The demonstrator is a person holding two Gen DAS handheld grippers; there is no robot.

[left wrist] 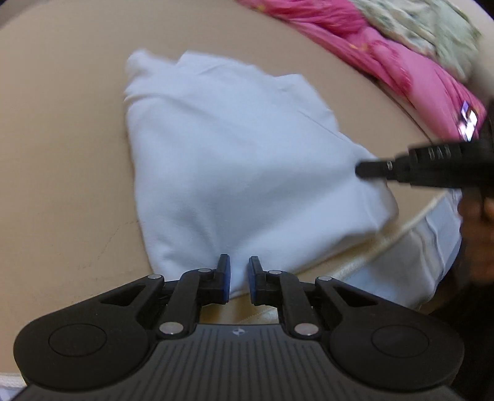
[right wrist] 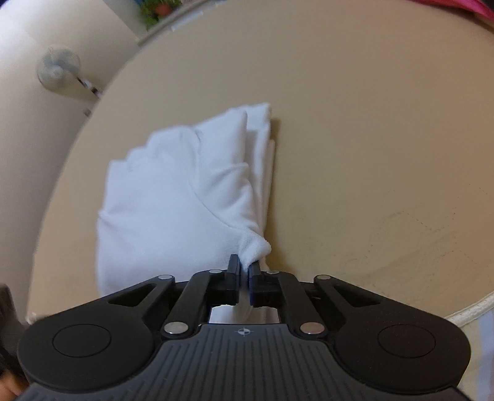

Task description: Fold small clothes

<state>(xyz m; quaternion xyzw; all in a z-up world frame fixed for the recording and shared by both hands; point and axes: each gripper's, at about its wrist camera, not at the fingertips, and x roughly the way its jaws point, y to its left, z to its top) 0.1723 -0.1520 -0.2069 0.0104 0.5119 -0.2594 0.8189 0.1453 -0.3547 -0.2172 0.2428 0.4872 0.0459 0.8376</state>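
A white garment [left wrist: 234, 160] lies folded on the beige surface [left wrist: 61, 154]. My left gripper [left wrist: 239, 271] sits at its near edge, jaws slightly apart with cloth between them, not clamped. My right gripper [right wrist: 244, 268] is shut on a corner of the white garment [right wrist: 185, 191], with cloth pinched between its fingers. In the left wrist view the right gripper [left wrist: 370, 169] reaches in from the right and touches the garment's right edge.
A pink cloth [left wrist: 386, 52] and a pale patterned cloth [left wrist: 426, 27] lie at the far right of the surface. The surface's piped front edge [left wrist: 386, 240] runs near the garment. A wall fan [right wrist: 58, 71] is off to the left.
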